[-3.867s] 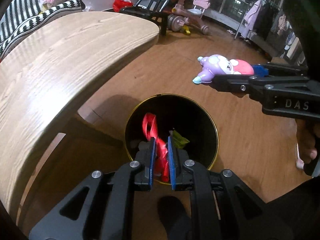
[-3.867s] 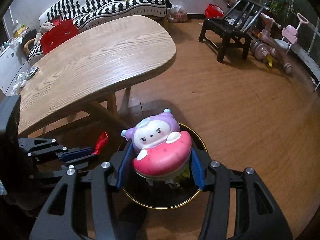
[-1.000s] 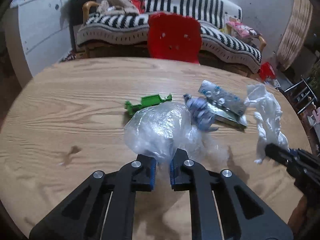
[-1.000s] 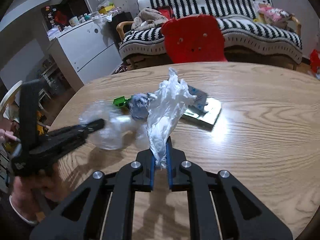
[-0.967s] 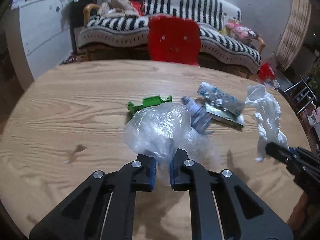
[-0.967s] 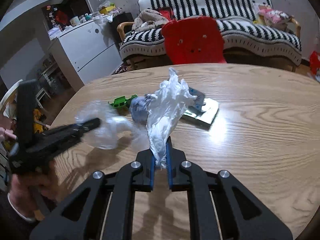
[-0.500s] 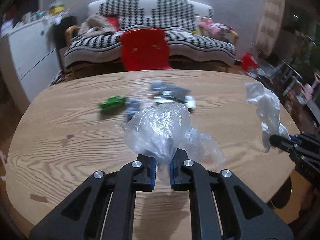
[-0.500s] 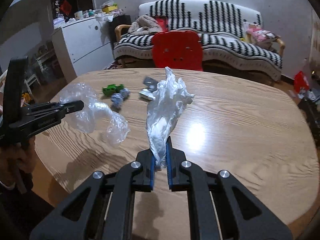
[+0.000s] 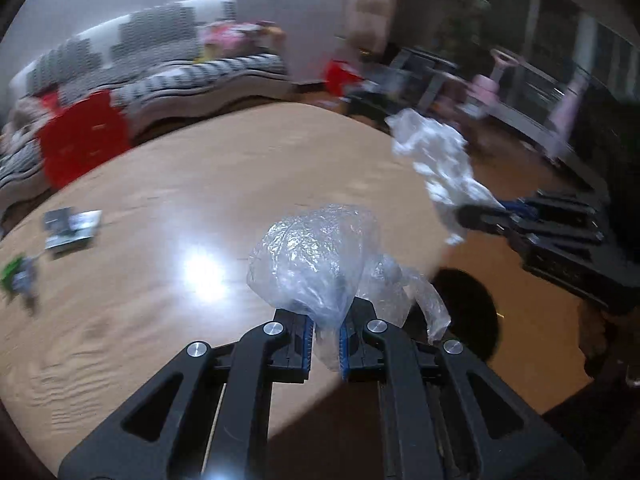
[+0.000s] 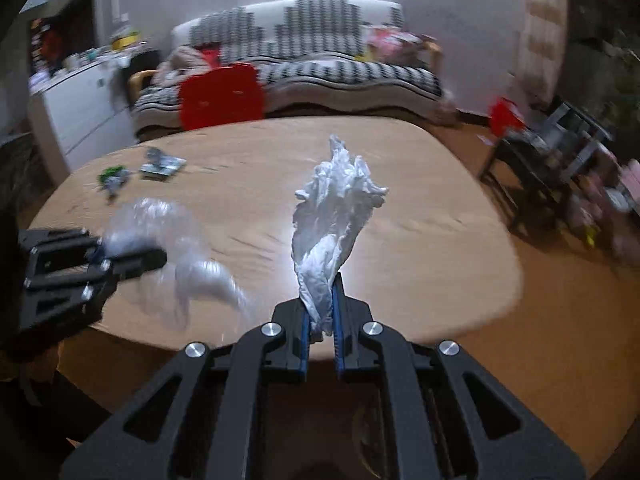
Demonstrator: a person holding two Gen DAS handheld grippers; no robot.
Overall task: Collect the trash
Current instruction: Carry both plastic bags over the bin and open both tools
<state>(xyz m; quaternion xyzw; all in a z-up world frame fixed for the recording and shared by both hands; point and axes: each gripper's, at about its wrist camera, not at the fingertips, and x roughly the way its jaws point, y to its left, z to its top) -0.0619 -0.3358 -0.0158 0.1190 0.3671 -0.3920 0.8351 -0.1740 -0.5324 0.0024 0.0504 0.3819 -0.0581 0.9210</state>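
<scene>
My left gripper (image 9: 323, 340) is shut on a crumpled clear plastic bag (image 9: 320, 256) and holds it above the near edge of the wooden table (image 9: 200, 184). My right gripper (image 10: 319, 334) is shut on a crumpled white plastic wrap (image 10: 336, 208), also above the table edge. The right gripper shows in the left wrist view (image 9: 476, 216) with the white wrap (image 9: 436, 156). The left gripper shows in the right wrist view (image 10: 132, 258) with the clear bag (image 10: 160, 220). A dark bin (image 9: 468, 312) stands on the floor beside the table.
A silver packet (image 10: 162, 167) and a green and grey scrap (image 10: 114, 178) lie at the table's far left. A red chair (image 10: 222, 94) and a striped sofa (image 10: 320, 64) stand behind the table. A dark chair (image 10: 548, 160) and pink toys stand on the right.
Both grippers have pulled back from the table's middle and swung right toward its edge with their plastic. The bin on the floor has come into the left wrist view.
</scene>
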